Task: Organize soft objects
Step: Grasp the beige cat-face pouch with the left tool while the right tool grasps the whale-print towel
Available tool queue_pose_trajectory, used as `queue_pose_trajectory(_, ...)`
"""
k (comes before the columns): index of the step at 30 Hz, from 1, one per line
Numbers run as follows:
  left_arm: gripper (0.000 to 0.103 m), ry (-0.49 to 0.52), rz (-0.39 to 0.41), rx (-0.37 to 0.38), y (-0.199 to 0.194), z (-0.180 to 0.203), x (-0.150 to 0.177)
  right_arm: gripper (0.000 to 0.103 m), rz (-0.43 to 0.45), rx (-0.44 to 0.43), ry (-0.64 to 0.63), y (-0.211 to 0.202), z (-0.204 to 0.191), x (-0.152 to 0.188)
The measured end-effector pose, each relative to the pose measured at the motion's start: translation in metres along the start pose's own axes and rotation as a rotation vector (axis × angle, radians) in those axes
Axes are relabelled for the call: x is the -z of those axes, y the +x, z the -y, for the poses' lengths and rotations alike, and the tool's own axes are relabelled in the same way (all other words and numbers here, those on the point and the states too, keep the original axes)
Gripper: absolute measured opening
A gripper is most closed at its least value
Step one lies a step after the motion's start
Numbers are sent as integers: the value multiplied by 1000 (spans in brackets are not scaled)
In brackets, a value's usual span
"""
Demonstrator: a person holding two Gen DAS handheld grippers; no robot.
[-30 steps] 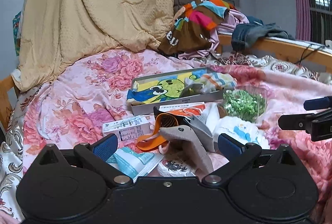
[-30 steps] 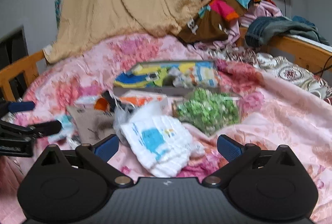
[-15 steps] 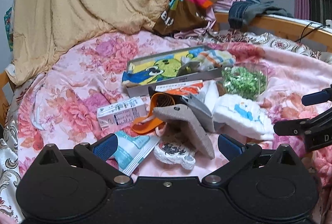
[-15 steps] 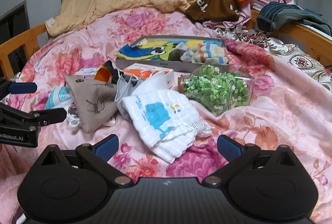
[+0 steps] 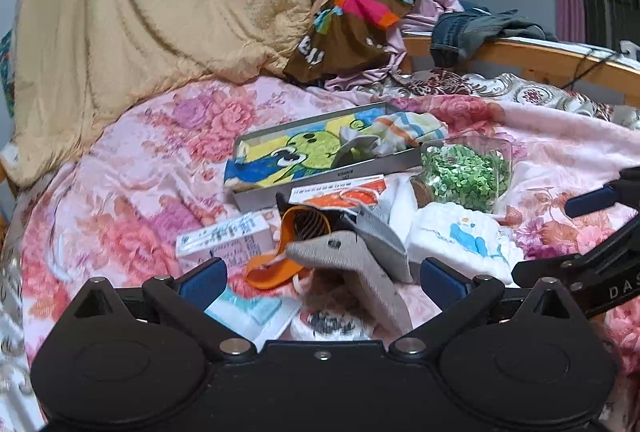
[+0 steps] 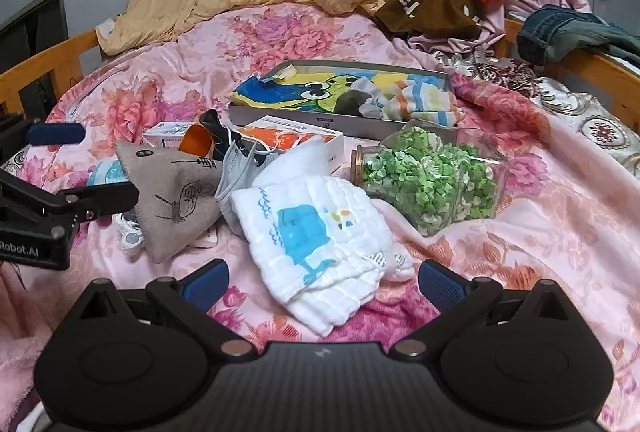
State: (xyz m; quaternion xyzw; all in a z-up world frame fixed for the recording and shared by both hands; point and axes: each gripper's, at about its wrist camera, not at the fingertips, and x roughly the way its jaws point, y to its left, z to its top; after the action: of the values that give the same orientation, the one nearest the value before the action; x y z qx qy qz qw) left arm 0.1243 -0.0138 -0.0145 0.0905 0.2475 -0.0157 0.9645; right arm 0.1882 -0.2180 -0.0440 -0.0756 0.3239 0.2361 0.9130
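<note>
On the pink floral bedspread [image 6: 304, 32] a heap of small things lay below a shallow grey metal tray [image 6: 320, 118], which already held a bright cartoon-printed cloth [image 6: 316, 90] and a bundle of striped socks [image 6: 424, 104]. The right gripper [image 6: 324, 278] hovered low with its blue-padded fingers spread wide and nothing between them; just ahead of it lay a folded white gauze cloth with a blue whale print [image 6: 316, 244], resting on the bedspread and touching neither finger. Behind that cloth a clear glass jar of green paper bits [image 6: 432, 180] lay on its side, and to the cloth's left were a grey fabric pouch with an ink drawing [image 6: 172, 200] and a pale grey face mask [image 6: 236, 172], the mask between the pouch and the cloth. The left gripper [image 5: 320, 278] was likewise wide apart and empty, hovering over the pouch [image 5: 352, 264], with an orange curved strap [image 5: 280, 260] and a small white printed carton [image 5: 228, 240] just beyond its left finger. A white and orange flat box [image 5: 340, 190] lay against the tray's near wall [image 5: 320, 180]. A large tan quilt [image 5: 160, 12] was piled at the back of the bed, beside a brown garment with colourful patches [image 5: 360, 20].
</note>
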Motion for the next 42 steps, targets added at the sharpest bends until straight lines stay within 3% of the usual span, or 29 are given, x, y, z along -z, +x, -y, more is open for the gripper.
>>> queue_pose_trajectory(8,102,278,44,59,19,20,-10,103,46,-8,-96,16,16,-14)
queue_pose_trajectory(12,102,348,28,121,31,25,-9,103,56,-49,-171,27,19,-19)
queue_pose_trajectory(17,102,330,-14,129,49,22,-7,103,41,-119,-196,42,16,-23)
queue_pose_trajectory(24,102,273,-98,146,66,14,-7,103,-11,-148,-203,69,15,-25)
queue_pose_trajectory(31,102,442,-28,125,59,32,2,103,-48,-204,-123,80,24,-24)
queue_pose_trajectory(34,100,496,-33,128,60,40,5,103,-44,-203,-134,80,23,-24)
queue_pose_trajectory(37,98,469,-70,131,65,38,5,103,-48,-218,-137,80,20,-25)
queue_pose_trajectory(42,84,343,-137,132,73,23,1,102,-63,-241,-136,82,19,-24)
